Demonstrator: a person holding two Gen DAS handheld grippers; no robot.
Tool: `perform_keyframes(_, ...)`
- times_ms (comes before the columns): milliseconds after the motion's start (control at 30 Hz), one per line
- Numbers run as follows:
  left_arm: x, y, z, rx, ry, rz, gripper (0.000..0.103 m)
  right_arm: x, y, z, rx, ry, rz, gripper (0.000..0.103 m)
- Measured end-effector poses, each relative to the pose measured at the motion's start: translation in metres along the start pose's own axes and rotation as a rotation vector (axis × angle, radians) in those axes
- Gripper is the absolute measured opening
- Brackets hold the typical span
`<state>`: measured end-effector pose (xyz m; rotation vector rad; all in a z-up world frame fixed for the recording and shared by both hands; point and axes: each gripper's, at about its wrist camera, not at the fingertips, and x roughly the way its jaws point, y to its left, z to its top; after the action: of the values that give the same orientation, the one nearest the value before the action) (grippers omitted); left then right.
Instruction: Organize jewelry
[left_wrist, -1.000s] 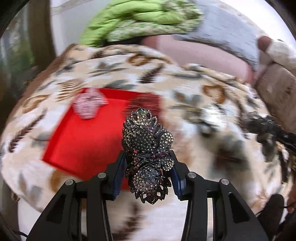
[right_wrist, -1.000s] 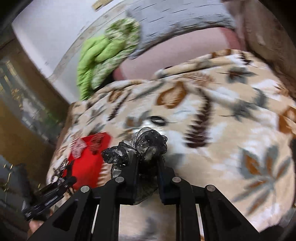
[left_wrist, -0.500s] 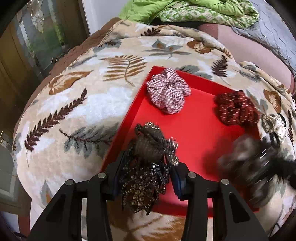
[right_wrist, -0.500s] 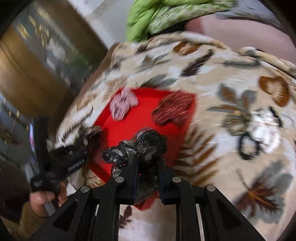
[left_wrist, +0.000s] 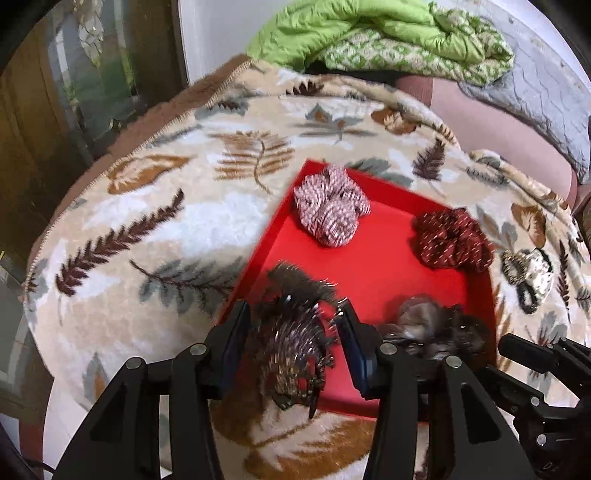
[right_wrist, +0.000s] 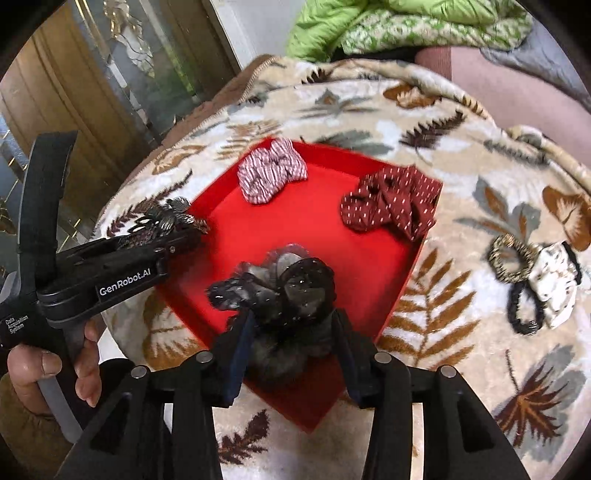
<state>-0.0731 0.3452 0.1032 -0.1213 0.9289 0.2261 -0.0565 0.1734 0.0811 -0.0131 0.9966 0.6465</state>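
A bed is covered by a beige leaf-patterned blanket (left_wrist: 155, 221), with a green quilt (left_wrist: 380, 37) heaped at its far end and a wooden glass-fronted cabinet (right_wrist: 74, 92) seen beyond its left edge. On the blanket a shallow red tray (left_wrist: 369, 273) is laid, its left rim close to the blanket's left border; more open blanket is seen to the tray's right. In the tray's far part a pink striped scrunchie (left_wrist: 330, 210) and a dark red dotted scrunchie (left_wrist: 452, 240) are placed apart. Just right of the tray, small hair ties (right_wrist: 535, 284) are clustered.

The left gripper (left_wrist: 295, 343) is spread at the tray's near left corner, a blurred rhinestone hair clip (left_wrist: 295, 339) seen loose between its fingers. The right gripper (right_wrist: 291, 339) is likewise opened over the tray's near part, a black mesh scrunchie (right_wrist: 280, 291) being between its fingers.
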Motion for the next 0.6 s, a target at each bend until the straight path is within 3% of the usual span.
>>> perform_keyframes(133, -0.028, -0.007, 0.000, 0.004, -0.056, 0.010, 0.051, -0.026, -0.003, -0.008, 0.006, -0.049, -0.003, 0.058)
perform_keyframes(267, -0.053, -0.025, -0.002, 0.026, -0.096, -0.018, 0.052, -0.051, -0.027, -0.023, 0.048, -0.085, -0.022, 0.058)
perform_keyframes(400, -0.067, -0.049, -0.006, 0.049, -0.115, -0.068, 0.059, -0.068, -0.077, -0.045, 0.134, -0.084, -0.090, 0.058)
perform_keyframes(600, -0.062, -0.097, -0.020, 0.112, -0.074, -0.150, 0.059, -0.084, -0.173, -0.057, 0.296, -0.109, -0.235, 0.058)
